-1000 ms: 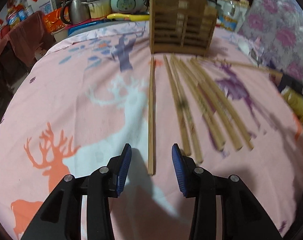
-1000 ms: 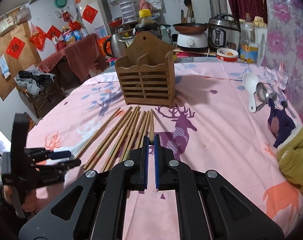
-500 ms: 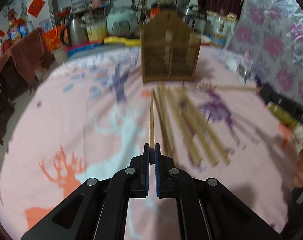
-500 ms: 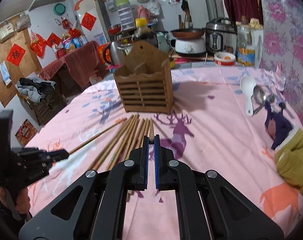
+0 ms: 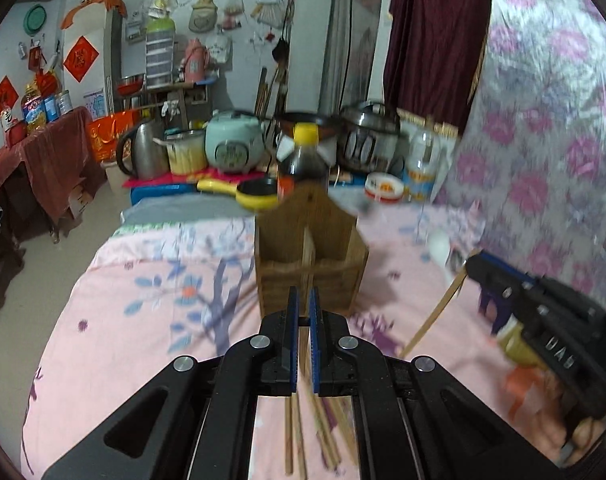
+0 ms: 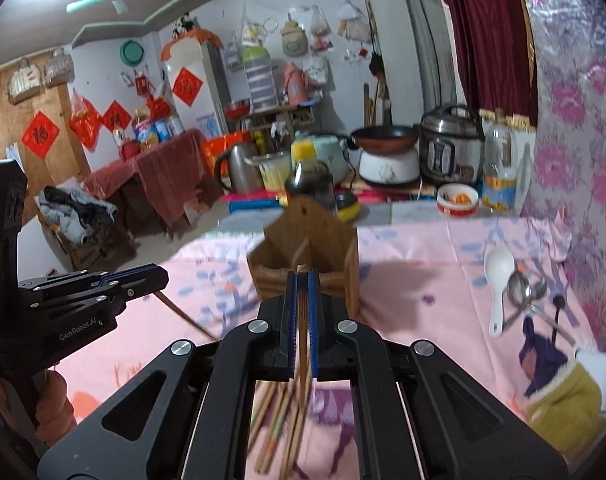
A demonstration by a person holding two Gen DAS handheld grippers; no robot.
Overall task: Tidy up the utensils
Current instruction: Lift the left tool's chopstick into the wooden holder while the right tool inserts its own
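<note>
A wooden utensil holder [image 5: 311,256] with two compartments stands on the pink tablecloth ahead of both grippers; it also shows in the right wrist view [image 6: 307,256]. My left gripper [image 5: 301,300] is shut on a wooden chopstick [image 5: 303,354], lifted above the table and hanging down behind the jaws. My right gripper [image 6: 301,284] is shut on another chopstick [image 6: 301,320], its tip showing between the jaws. In the left wrist view the right gripper [image 5: 471,266] holds its chopstick [image 5: 437,314] slanting down. Several loose chopsticks [image 5: 323,436] lie on the cloth below.
A white spoon [image 6: 497,280] and metal spoons [image 6: 523,292] lie at the right. A yellow and purple cloth [image 6: 559,396] lies at the right edge. A dark bottle [image 5: 303,160], rice cookers and a kettle stand behind the holder.
Both grippers have risen from the cloth with a chopstick each and now face the holder. The left gripper shut on its chopstick a second ago.
</note>
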